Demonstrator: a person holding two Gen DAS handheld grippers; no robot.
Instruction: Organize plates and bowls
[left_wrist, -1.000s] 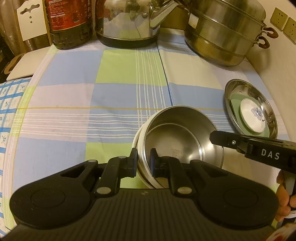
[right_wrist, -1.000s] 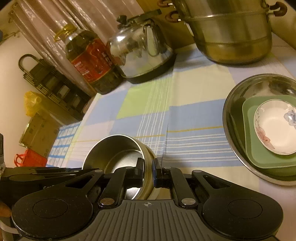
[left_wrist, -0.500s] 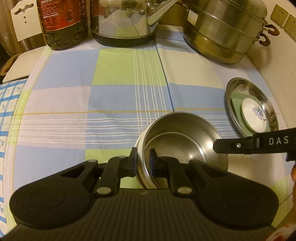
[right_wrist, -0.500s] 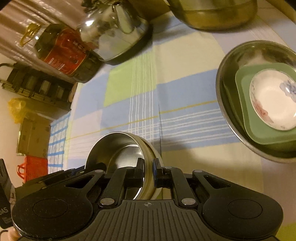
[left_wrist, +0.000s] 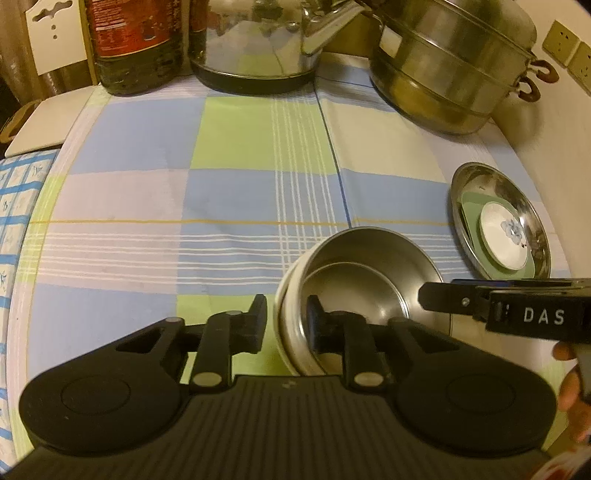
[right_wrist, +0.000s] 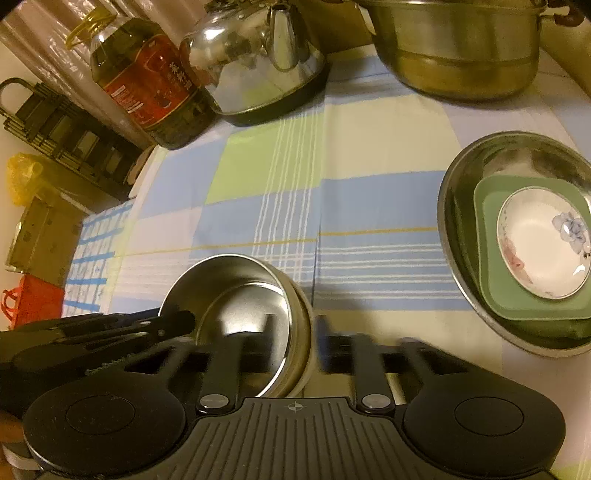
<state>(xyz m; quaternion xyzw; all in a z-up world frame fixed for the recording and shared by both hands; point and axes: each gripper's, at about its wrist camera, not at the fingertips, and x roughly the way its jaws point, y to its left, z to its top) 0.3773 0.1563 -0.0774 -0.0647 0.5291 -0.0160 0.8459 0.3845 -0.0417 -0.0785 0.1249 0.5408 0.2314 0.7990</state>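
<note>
2 round steel bowls (left_wrist: 364, 275), nested, on smooth checked cloth (left_wrist: 236, 192).

Home kitchen table: checked cloth (left_wrist: 236, 184), kettle (right_wrist: 258, 62), oil bottle (right_wrist: 144, 81), steamer pot (left_wrist: 454, 74).

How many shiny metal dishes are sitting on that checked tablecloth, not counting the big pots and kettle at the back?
2. A round steel bowl nested in a white bowl sits near the grippers; a wide steel dish at the right holds a green square plate and flowered white saucer. More could hide underneath.
</note>
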